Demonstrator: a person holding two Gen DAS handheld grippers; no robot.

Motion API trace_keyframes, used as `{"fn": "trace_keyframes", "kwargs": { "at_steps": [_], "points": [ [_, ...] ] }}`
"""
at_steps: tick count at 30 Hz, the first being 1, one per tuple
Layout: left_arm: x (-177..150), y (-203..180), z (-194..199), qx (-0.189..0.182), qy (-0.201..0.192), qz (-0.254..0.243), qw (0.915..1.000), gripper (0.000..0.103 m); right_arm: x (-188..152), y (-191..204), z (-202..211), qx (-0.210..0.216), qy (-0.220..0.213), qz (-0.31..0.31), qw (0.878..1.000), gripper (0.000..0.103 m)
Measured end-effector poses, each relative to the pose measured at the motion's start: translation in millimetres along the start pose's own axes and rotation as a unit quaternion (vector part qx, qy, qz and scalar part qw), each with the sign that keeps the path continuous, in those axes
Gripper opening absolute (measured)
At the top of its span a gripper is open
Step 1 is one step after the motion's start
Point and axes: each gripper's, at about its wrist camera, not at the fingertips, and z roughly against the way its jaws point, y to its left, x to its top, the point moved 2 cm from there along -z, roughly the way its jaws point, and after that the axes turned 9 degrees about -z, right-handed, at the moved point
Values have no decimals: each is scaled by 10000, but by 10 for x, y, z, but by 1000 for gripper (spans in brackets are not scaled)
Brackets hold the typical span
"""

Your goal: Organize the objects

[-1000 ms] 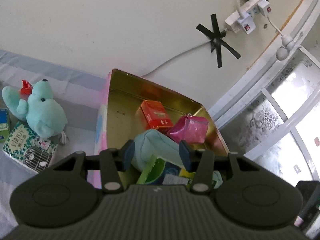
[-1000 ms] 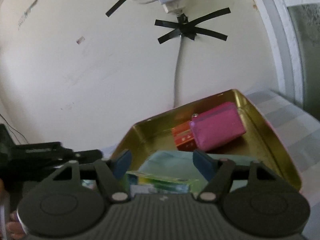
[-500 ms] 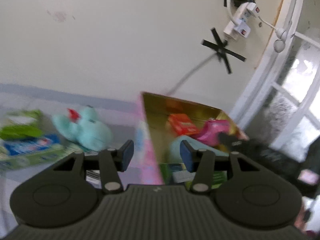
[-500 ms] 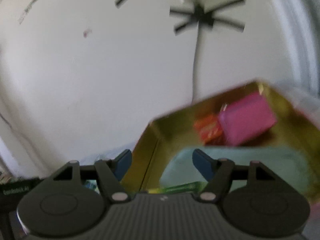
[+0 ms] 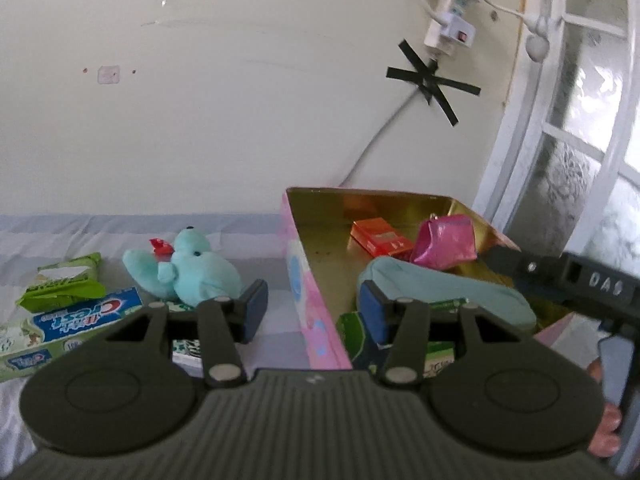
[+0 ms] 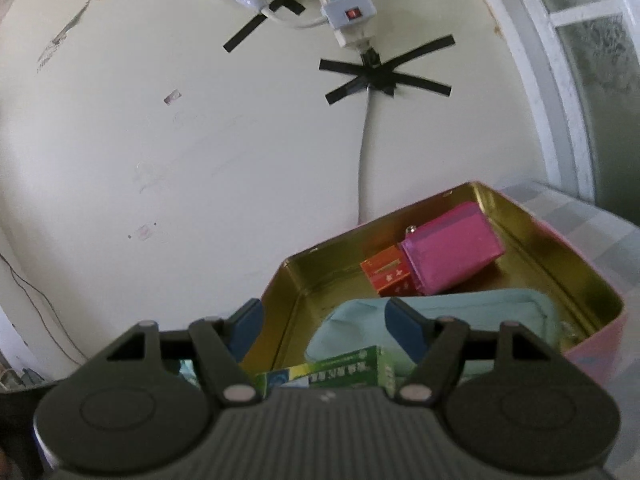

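A pink tin with a gold inside stands on a striped cloth by the wall. It holds an orange box, a magenta pouch, a light teal pouch and a green box. My left gripper is open and empty, straddling the tin's left wall. My right gripper is open and empty over the tin's near left corner. A teal plush toy, a toothpaste box and a green packet lie left of the tin.
The wall stands close behind the tin, with a taped power strip and cable. A window frame is at the right. The other gripper's body and a hand show at the right of the left wrist view.
My left gripper has swung left and pulled back from over the tin's inside, bringing the plush, toothpaste box and green packet into view. My right gripper shifted a little left; the tin's contents stay put.
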Motion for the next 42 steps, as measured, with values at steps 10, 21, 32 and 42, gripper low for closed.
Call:
{"fn": "trace_keyframes", "kwargs": {
  "at_steps": [10,21,32,42],
  "points": [
    [-205,543,202,519,62,247,9983,53,-218,640,-194,638,449,425,9960,70],
    [-705,2285,876,1842,79,2102,9601,53,-1087,1728,-825,1610,1876,1682,9542,70],
    [-1103,2676,581,1468,675,3006,9400,53,-1338,2113,-1922,883,2401,2429,9357,72],
    [-1131,2485,742,1334,716,2842,9467,53,-1429,2079,-1632,1083,2826,2025,9313,72]
  ]
}}
